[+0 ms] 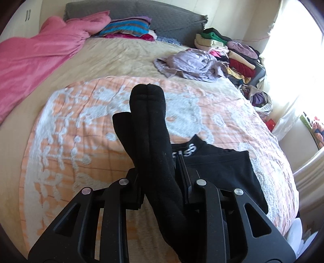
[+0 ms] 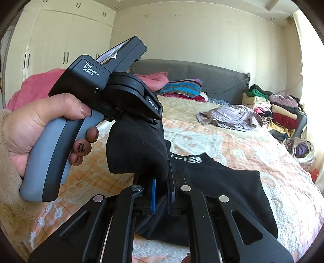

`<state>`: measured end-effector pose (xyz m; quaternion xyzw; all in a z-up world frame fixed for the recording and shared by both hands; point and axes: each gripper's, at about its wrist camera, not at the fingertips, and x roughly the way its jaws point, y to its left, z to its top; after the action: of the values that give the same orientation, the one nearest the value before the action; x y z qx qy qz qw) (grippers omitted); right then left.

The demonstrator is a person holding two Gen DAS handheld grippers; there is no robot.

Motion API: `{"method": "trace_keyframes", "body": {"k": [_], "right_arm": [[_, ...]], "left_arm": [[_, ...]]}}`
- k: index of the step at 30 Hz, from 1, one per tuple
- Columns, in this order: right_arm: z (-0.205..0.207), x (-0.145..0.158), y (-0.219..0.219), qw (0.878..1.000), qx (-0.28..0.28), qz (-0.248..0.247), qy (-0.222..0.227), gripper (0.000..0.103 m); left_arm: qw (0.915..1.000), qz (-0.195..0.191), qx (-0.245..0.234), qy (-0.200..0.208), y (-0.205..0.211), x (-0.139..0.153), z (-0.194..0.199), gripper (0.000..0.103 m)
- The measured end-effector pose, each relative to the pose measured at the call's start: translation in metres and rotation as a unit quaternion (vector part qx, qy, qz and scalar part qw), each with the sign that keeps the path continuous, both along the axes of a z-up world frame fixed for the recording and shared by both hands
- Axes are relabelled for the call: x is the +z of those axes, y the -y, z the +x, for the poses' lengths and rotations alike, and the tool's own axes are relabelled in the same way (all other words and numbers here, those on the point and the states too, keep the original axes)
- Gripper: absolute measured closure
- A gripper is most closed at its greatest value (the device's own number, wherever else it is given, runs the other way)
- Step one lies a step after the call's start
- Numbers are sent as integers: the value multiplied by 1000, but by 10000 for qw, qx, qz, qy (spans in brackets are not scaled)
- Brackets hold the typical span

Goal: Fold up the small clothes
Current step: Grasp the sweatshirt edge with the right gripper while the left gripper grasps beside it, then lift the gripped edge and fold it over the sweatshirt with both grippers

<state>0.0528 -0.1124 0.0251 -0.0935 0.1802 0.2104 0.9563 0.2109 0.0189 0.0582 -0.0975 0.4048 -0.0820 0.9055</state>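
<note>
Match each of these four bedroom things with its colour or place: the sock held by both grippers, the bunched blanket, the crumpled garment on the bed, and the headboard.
Things:
1. sock
2. blanket
3. crumpled garment
4. headboard

Descriptions:
A. pale lilac, lying loose near the stacked clothes
B. grey, at the far end of the bed
C. black, clamped in the left gripper and the right gripper
D. pink, along the bed's left side in the left wrist view

Pairs: 1-C, 2-D, 3-A, 4-B
</note>
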Motion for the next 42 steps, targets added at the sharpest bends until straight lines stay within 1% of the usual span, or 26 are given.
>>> {"method": "trace_keyframes", "body": {"k": [8, 13, 19, 24, 36, 42], "right_arm": [[-8, 0, 29, 9995, -245, 184, -90, 97], [-4, -2, 46, 9986, -410, 283, -148, 97], [-2, -6, 65, 9972, -589, 382, -247, 97], [-2, -12, 77, 9956, -728, 466, -368, 97], [5, -23, 98, 9915, -911, 702, -600, 97], [10, -33, 112, 9875, -1001, 901, -822, 97]], "left_arm": [[9997, 99, -227, 48, 40, 6, 4, 84], [9992, 133, -371, 33, 63, 5, 7, 84], [9981, 264, -549, 22, 91, 0, 10, 84], [9972, 323, -669, -70, 112, -7, 16, 84], [9949, 524, -838, -197, 146, -19, 24, 83], [9929, 648, -948, -314, 163, -29, 30, 81]]}}
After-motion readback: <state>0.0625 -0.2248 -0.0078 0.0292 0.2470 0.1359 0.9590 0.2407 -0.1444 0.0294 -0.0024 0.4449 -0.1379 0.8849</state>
